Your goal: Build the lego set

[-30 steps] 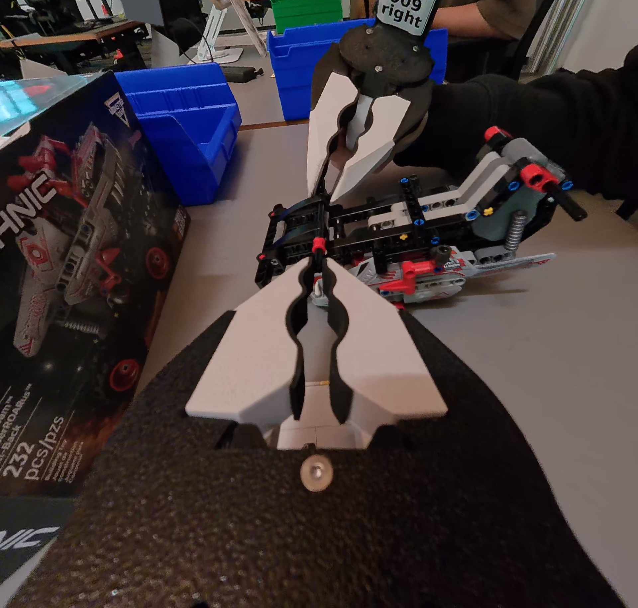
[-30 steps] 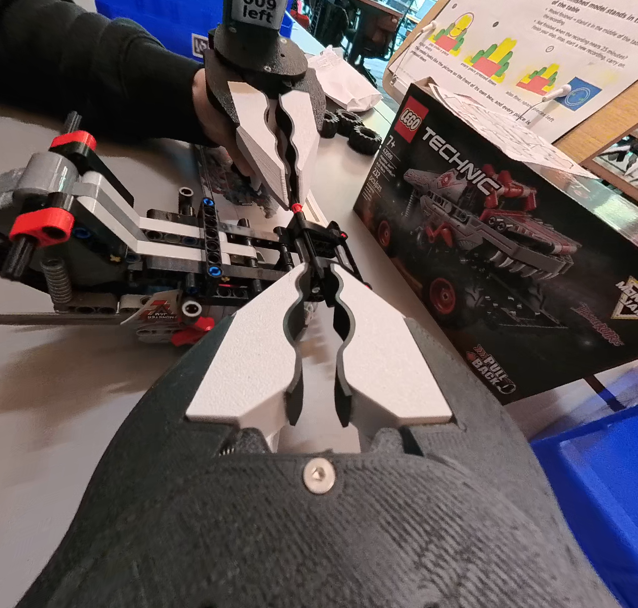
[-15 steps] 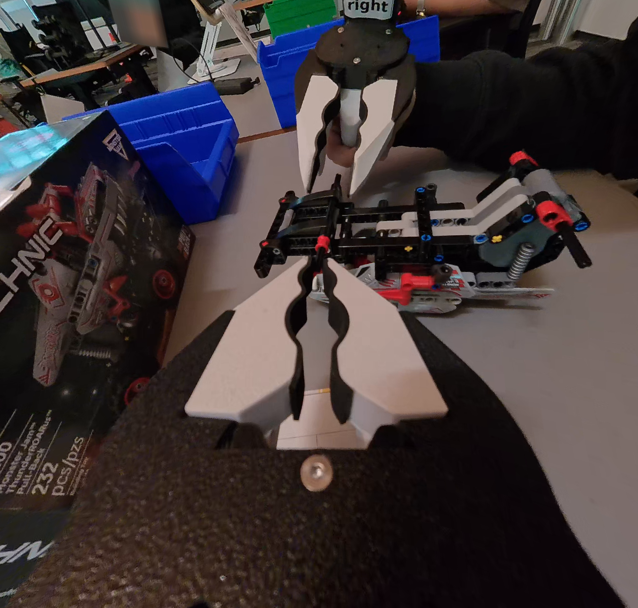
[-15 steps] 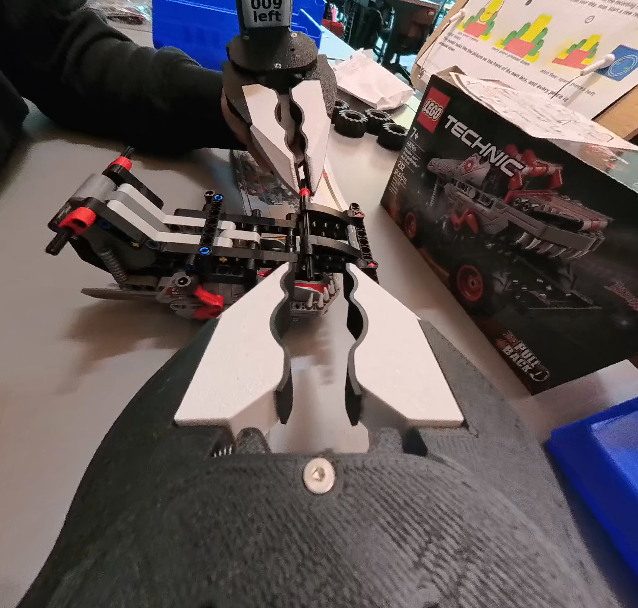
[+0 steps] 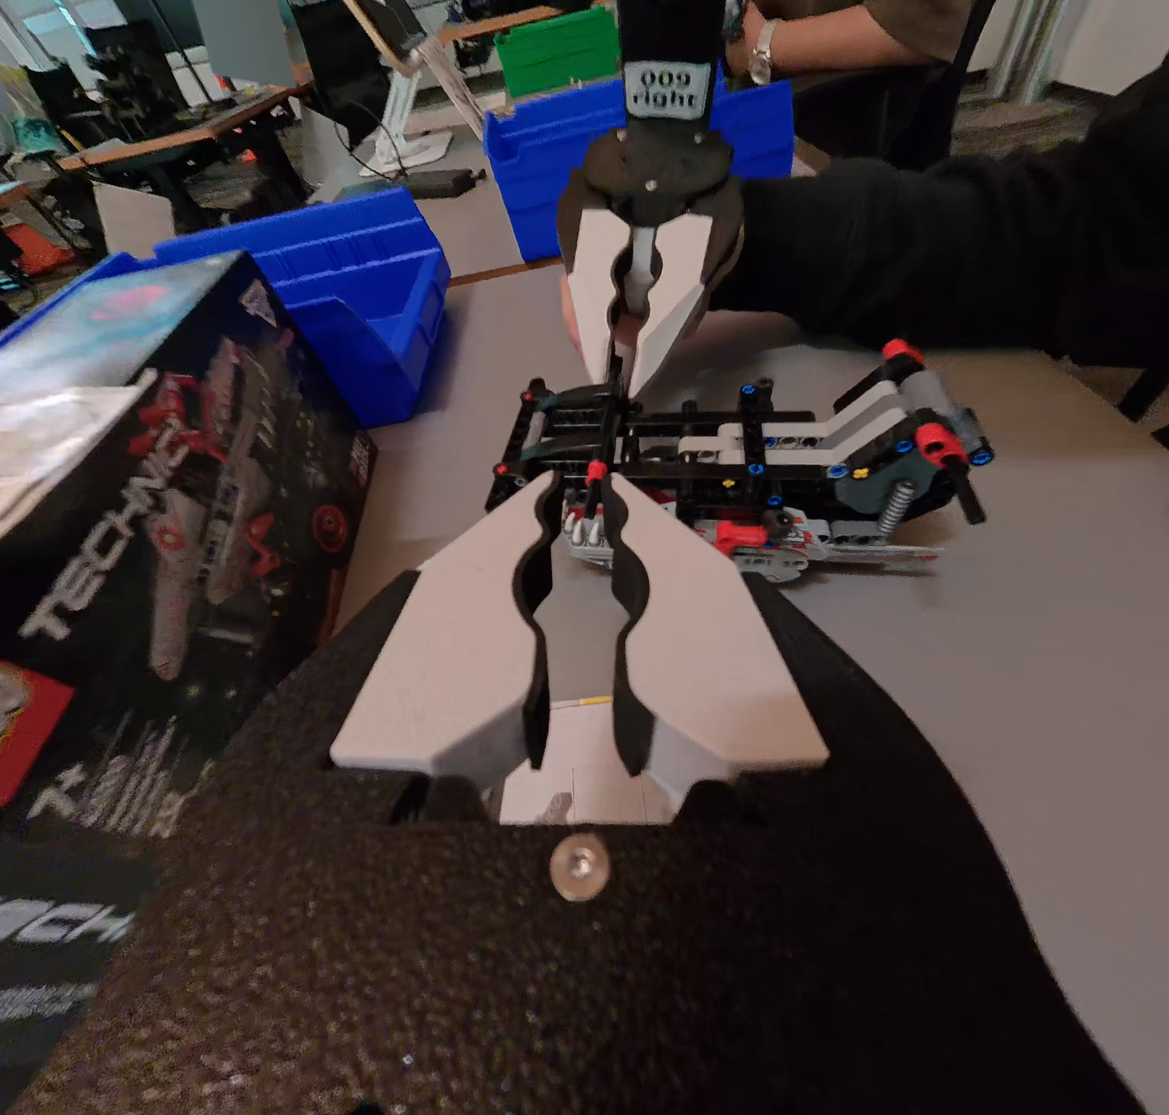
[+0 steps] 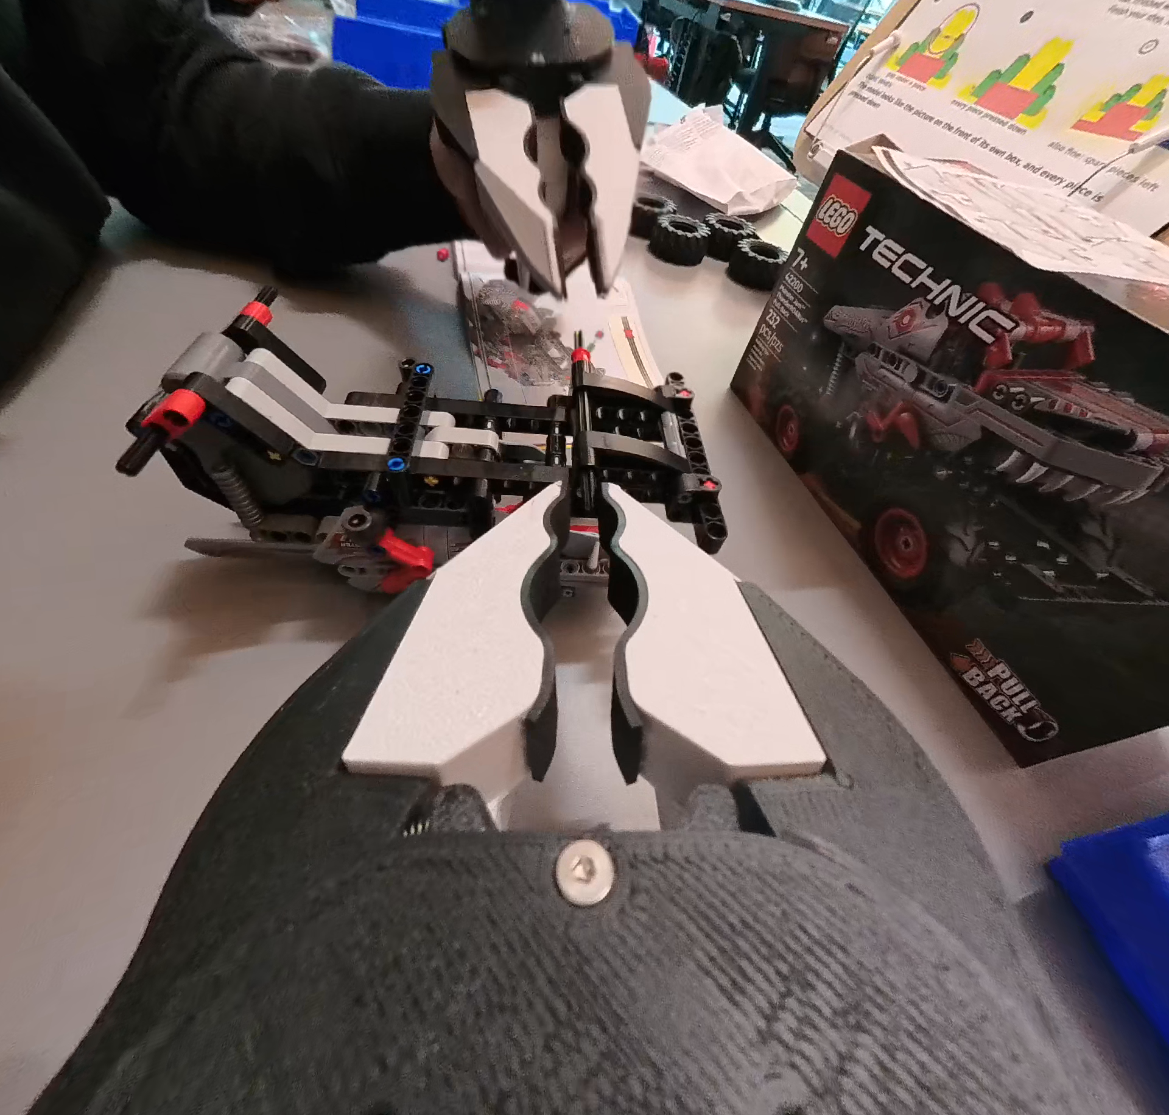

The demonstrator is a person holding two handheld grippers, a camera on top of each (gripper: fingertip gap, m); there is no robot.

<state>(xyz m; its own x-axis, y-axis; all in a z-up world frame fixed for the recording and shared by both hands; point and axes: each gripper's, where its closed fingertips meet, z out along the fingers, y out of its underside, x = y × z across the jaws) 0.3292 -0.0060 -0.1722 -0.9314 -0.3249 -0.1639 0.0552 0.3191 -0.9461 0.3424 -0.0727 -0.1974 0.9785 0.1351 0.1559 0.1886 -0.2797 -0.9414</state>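
The half-built black, white and grey brick chassis (image 5: 727, 458) with red and blue pins lies on its side on the grey bench (image 5: 980, 673), beside the dark printed set box (image 6: 961, 452). The right gripper (image 6: 585, 496) has its white fingers with black wavy pads nearly together, clamped on the near end of a thin black axle (image 6: 583, 445) that crosses the chassis and carries a red bush at its far end. The left gripper (image 6: 579, 287) hangs above that far end with its fingers slightly apart, touching nothing; 4 black tyres (image 6: 702, 240) sit behind it.
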